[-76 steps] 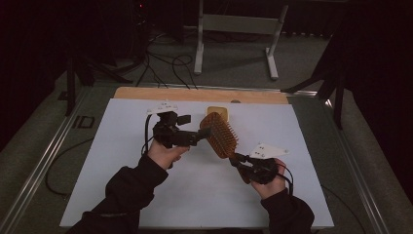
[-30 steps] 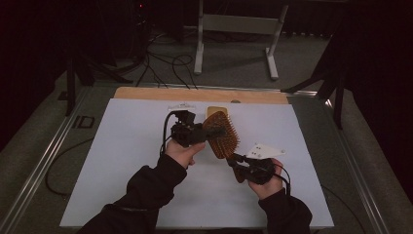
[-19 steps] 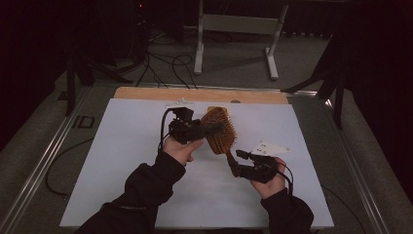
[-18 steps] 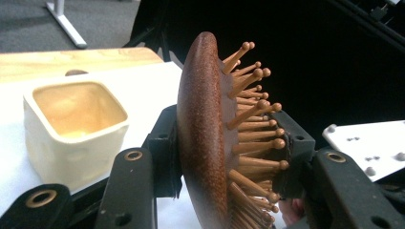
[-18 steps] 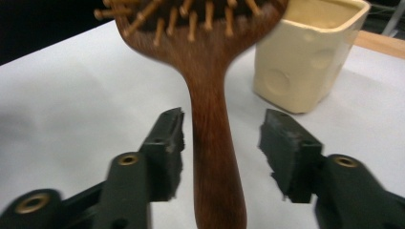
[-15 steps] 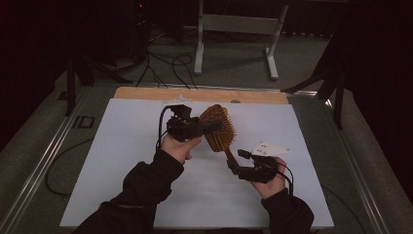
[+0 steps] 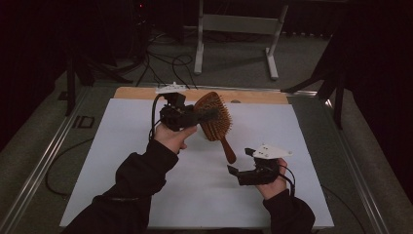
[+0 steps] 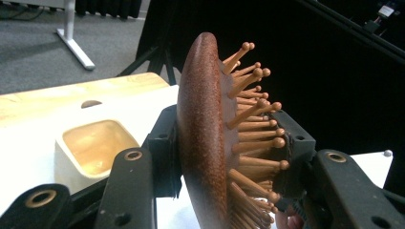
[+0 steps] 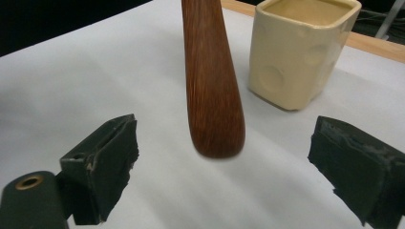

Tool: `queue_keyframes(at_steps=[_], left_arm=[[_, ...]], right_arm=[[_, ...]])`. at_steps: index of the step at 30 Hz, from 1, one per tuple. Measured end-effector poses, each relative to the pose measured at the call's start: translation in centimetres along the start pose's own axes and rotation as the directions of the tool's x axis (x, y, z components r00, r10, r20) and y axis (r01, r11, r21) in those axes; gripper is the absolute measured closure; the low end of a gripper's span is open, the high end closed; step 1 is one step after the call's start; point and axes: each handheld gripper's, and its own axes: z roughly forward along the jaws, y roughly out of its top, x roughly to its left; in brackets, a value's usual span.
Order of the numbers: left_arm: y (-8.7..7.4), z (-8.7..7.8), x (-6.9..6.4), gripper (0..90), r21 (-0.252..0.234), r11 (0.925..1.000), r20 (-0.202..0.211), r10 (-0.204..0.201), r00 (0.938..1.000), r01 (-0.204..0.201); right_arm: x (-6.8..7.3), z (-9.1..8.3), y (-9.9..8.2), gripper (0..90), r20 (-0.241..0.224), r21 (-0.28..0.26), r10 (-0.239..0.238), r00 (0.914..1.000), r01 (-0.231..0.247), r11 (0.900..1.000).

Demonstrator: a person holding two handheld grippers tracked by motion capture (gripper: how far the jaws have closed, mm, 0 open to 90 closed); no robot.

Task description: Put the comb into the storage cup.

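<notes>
Hairbrush handle hangs free between right gripper jaws just opened.

The room is dark all around while the white desk looks bright, and the close-up pictures are a bit blurry.

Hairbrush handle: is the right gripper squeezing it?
No, in the right gripper view the right gripper stands open, with the hairbrush handle hanging free between its jaws, touching neither.
</notes>
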Motion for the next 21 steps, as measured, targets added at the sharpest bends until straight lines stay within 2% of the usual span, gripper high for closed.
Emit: queue_keyframes(at_steps=[4,11,21], left_arm=[[0.5,-0.3,0.3,53.9,-0.009,1.0000,-0.003,0.002,1.0000,-0.002],[1.6,-0.8,0.6,53.9,-0.036,0.9993,-0.004,0.002,1.0000,-0.002],[3.6,-1.3,1.5,53.9,-0.067,0.9977,-0.036,0.006,0.9993,-0.008]], right_arm=[[0.0,-0.2,-0.2,8.9,0.010,0.002,0.002,0.9999,-0.002,1.0000],[-0.1,-0.7,-0.8,9.0,0.031,0.005,-0.021,0.9993,0.021,0.9998],[-0.2,-1.3,-1.5,9.0,0.037,0.007,-0.025,0.9990,0.025,0.9997]])
